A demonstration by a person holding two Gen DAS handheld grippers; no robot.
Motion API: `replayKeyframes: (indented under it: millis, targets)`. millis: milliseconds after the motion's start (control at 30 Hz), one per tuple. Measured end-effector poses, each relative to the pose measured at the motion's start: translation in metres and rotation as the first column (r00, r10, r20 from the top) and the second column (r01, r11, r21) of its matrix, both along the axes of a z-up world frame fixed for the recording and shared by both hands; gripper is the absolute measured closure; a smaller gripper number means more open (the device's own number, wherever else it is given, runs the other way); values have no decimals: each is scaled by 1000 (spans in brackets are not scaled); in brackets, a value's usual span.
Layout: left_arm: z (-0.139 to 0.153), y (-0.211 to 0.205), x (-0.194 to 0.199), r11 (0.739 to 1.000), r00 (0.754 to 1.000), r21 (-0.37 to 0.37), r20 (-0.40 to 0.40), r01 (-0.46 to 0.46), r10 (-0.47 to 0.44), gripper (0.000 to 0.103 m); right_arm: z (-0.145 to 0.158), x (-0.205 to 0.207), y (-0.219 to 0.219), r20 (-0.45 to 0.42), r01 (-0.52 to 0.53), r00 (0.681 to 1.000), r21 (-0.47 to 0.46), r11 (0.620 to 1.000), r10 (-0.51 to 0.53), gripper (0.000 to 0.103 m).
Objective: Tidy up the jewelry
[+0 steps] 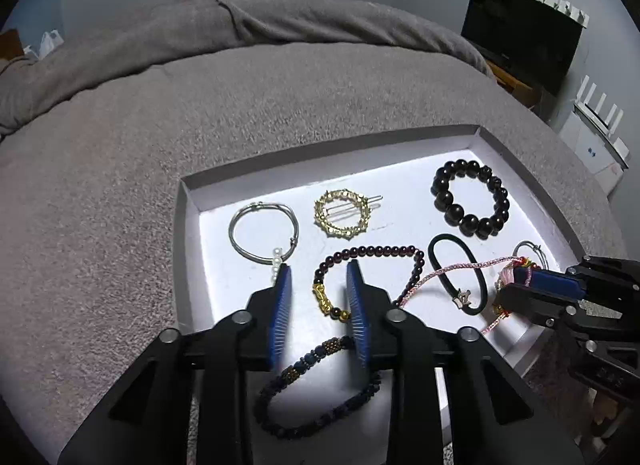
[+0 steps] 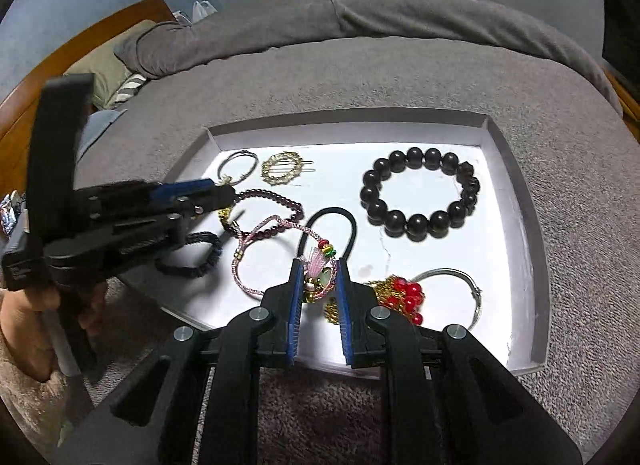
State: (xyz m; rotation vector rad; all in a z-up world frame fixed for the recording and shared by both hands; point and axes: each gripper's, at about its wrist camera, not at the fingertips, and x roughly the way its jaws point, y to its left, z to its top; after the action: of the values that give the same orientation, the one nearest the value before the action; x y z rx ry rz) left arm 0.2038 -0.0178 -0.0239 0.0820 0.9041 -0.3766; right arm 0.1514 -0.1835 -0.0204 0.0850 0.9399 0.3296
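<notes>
A white tray (image 1: pixel 400 145) lies on a grey bed and holds several pieces of jewelry. My left gripper (image 1: pixel 319 271) is open above the garnet bead bracelet (image 1: pixel 372 253), with a dark blue beaded bracelet (image 1: pixel 316 389) under it. My right gripper (image 2: pixel 317 265) has its jaws around the charm cluster of the pink cord bracelet (image 2: pixel 276 225), partly closed on it; it also shows at the right of the left wrist view (image 1: pixel 520 285). A large black bead bracelet (image 2: pixel 418 193), a gold round hair clip (image 2: pixel 282 168), a silver bangle (image 1: pixel 262 231) and a black hair tie (image 2: pixel 340 221) lie in the tray.
A red bead cluster with gold chain (image 2: pixel 404 297) and a second silver bangle (image 2: pixel 460 293) lie at the tray's near right. The grey blanket (image 1: pixel 200 105) surrounds the tray. A dark monitor (image 1: pixel 520 33) stands at the far right. A wooden bed frame (image 2: pixel 48 77) is at the left.
</notes>
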Motion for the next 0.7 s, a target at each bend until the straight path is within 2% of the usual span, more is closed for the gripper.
replayKeyframes:
  millis: [33, 67, 100, 233, 367, 500, 567, 667, 700]
  targets:
    - [1, 1, -1, 1000, 1000, -3, 0, -1, 1, 70, 0, 0, -1, -3, 5, 1000, -2, 1000, -5, 79]
    - [3, 1, -2, 1000, 1000, -5, 2, -2, 2, 69, 1, 0, -2, -4, 12, 1000, 4, 1000, -12, 65]
    - [4, 1, -3, 1000, 1000, -6, 4, -3, 3, 68, 2, -1, -4, -1, 19, 1000, 6, 1000, -19, 59]
    - [15, 6, -12, 1000, 1000, -21, 20, -10, 10, 59, 15, -10, -11, 41, 34, 999, 7, 999, -34, 57]
    - [31, 9, -28, 1000, 998, -7, 60, 2, -2, 51, 29, -23, -24, 76, 62, 995, 22, 998, -64, 45]
    - [50, 15, -50, 1000, 993, 4, 117, 6, -6, 32, 42, -40, -38, 110, 94, 989, 21, 995, -95, 40]
    - [56, 19, -63, 1000, 991, 5, 130, 13, -13, 26, 46, -47, -43, 120, 102, 987, 14, 995, -103, 26]
    - [59, 26, -87, 999, 989, 42, 148, 9, -15, 20, 48, -64, -52, 134, 110, 985, -9, 994, -108, 13]
    - [58, 30, -97, 999, 988, 51, 155, -1, -6, 12, 48, -70, -55, 137, 117, 984, -22, 993, -113, 11]
